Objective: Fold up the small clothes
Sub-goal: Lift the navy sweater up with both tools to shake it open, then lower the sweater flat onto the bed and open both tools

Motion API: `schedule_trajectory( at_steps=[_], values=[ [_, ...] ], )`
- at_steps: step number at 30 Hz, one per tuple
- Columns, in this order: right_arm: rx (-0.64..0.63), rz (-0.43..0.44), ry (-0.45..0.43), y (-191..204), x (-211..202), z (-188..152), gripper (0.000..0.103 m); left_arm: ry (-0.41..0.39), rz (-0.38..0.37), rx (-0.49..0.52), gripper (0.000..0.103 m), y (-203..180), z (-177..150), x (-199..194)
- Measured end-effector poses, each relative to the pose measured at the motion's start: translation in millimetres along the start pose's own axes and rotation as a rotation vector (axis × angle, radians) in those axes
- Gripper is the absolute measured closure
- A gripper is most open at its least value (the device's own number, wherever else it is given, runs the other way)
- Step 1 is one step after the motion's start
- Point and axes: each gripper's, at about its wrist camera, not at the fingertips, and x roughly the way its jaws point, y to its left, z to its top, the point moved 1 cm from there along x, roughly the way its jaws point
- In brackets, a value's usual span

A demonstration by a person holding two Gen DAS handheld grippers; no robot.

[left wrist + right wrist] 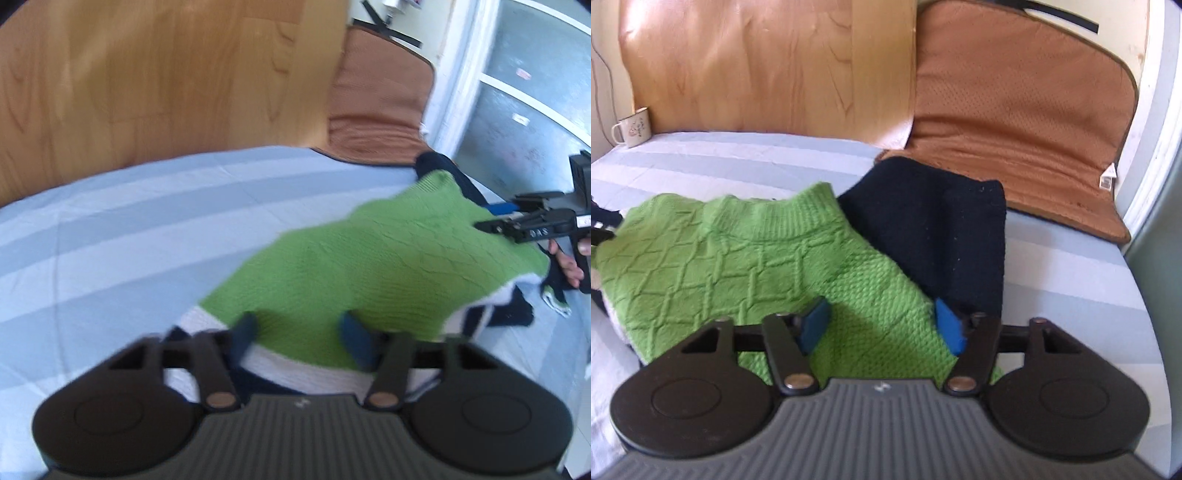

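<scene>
A: Where's your sweater (pixel 746 258)?

B: Lying on the striped bed sheet (pixel 110 229), green part up, its dark sleeve (pixel 945 229) spread toward the brown cushion (pixel 1015 122).

A: And your grippers?

B: Your left gripper (pixel 301 334) has its pads pinching the hem. Your right gripper (pixel 882 325) sits over the green knit, jaws apart; I can't tell whether it grips.
</scene>
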Motion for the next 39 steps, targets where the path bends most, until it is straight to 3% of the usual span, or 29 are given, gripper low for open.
schedule_trajectory(
  at_steps=[1, 2, 4, 8, 9, 10, 11, 12, 13, 16, 18, 23, 25, 29, 32, 34, 35, 39],
  values=[
    [-0.034, -0.013, -0.001, 6, -9, -5, 0.083, -0.005, -0.005, 0.011, 0.085, -5, -1, -2],
    [-0.051, -0.012, -0.004, 10, -17, -8, 0.088, -0.013, -0.005, 0.028, 0.09, -10, -2, -6],
    [-0.093, -0.006, -0.026, 22, -43, -19, 0.089, -0.047, 0.02, 0.073, 0.1, -21, -4, -16],
    [-0.11, -0.069, -0.079, 37, -75, -25, 0.089, -0.1, 0.042, 0.096, 0.1, -31, -6, -34],
    [-0.098, -0.08, -0.097, 39, -82, -24, 0.089, -0.11, 0.077, 0.106, 0.094, -31, -4, -35],
    [-0.078, -0.088, -0.118, 39, -89, -22, 0.089, -0.11, 0.117, 0.112, 0.075, -28, 2, -34],
    [-0.056, -0.089, -0.142, 38, -97, -22, 0.09, -0.098, 0.165, 0.099, 0.056, -24, 8, -30],
    [-0.034, -0.092, -0.166, 37, -106, -22, 0.09, -0.083, 0.182, 0.085, 0.019, -17, 15, -26],
    [-0.02, -0.103, -0.185, 37, -114, -23, 0.09, -0.078, 0.173, 0.077, 0.007, -11, 22, -22],
    [0.006, -0.163, -0.218, 37, -128, -37, 0.09, -0.065, 0.119, 0.082, 0.006, 2, 39, -7],
    [0.062, -0.195, -0.228, 33, -135, -51, 0.09, -0.037, 0.031, 0.077, 0.0, 6, 48, 4],
    [0.199, -0.24, -0.192, 23, -134, -87, 0.09, 0.021, -0.182, 0.03, 0.0, 8, 50, 21],
    [0.24, -0.236, -0.177, 20, -129, -94, 0.09, 0.0, -0.225, 0.062, 0.011, 0, 47, 16],
    [0.261, -0.238, -0.189, 17, -123, -88, 0.09, -0.017, -0.228, 0.132, 0.03, -15, 37, 2],
    [0.264, -0.246, -0.208, 16, -123, -83, 0.09, -0.005, -0.213, 0.169, 0.053, -21, 24, -5],
    [0.266, -0.251, -0.231, 18, -127, -82, 0.09, -0.02, -0.164, 0.18, 0.076, -26, 17, -11],
    [0.263, -0.255, -0.244, 20, -130, -81, 0.09, -0.044, -0.134, 0.18, 0.081, -28, 14, -17],
    [0.221, -0.284, -0.327, 29, -147, -66, 0.09, -0.167, -0.088, 0.137, 0.092, -27, 12, -53]
  ],
)
